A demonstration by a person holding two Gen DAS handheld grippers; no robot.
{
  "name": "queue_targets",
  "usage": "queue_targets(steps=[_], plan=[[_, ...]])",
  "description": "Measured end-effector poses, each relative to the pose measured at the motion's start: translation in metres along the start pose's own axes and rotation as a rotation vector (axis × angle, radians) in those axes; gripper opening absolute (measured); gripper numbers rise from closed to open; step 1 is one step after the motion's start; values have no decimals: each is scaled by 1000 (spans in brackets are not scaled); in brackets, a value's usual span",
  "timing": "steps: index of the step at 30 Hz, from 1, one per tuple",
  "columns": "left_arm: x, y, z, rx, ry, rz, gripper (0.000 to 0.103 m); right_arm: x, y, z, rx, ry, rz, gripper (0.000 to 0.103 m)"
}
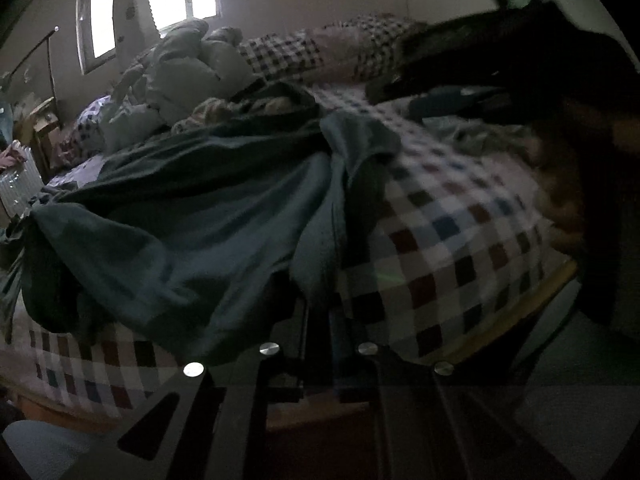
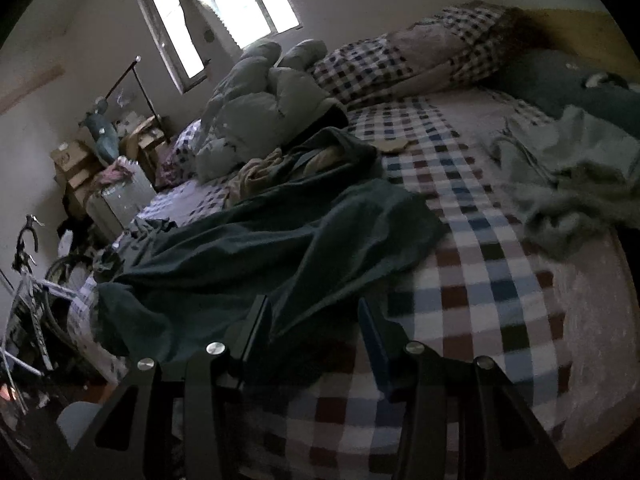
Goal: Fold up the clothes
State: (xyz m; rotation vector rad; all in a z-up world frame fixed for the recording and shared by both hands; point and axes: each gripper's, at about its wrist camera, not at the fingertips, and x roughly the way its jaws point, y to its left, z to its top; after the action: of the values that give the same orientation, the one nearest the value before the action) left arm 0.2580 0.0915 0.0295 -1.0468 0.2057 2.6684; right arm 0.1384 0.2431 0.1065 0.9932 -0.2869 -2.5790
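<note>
**Left tool pinches the dark garment on the checked bed**

We see our left tool (image 1: 320,280) with its 2 fingers drawn almost together, and a fold of the dark teal garment (image 1: 192,216) runs down between them, so it has the cloth pinched. From that pinch the garment spreads up and away toward 10 o'clock across the bed (image 1: 448,240), bunching into a dark lump near the left edge of the left wrist view. A lighter blue-grey fold (image 1: 356,136) of cloth rises at about 12 o'clock from the tool.

Our right tool (image 2: 316,320) stands with its 2 fingers partly apart. The near hem of the same garment (image 2: 280,248) lies just beyond and between the fingertips, but we cannot see the pads pressing on it; the tool holds nothing we can make out.

In the right wrist view a pale grey-green garment (image 2: 568,184) lies crumpled at 2 o'clock, well apart from the dark one. A padded light-green jacket (image 2: 260,100) is heaped at 11 o'clock near the checked pillows (image 2: 380,64), below the bright window (image 2: 224,8). A tan cloth (image 2: 260,172) sits just beyond the dark garment.
</note>
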Motion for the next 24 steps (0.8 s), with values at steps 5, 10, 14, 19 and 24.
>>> queue_targets(steps=[5, 10, 14, 19, 24], plan=[[-9, 13, 7, -43, -33, -23, 7, 32, 20, 17, -105, 64, -12, 47], [-17, 28, 11, -82, -52, -38, 7, 84, 22, 23, -151, 173, -88, 29], [-21, 40, 17, -111, -64, -55, 7, 101, 18, 26, -157, 203, -122, 7], [-28, 61, 27, -172, -84, -73, 7, 86, 9, 28, -136, 177, -127, 2], [-39, 95, 40, -254, -119, -60, 7, 39, -5, 29, -86, 110, -135, 1]])
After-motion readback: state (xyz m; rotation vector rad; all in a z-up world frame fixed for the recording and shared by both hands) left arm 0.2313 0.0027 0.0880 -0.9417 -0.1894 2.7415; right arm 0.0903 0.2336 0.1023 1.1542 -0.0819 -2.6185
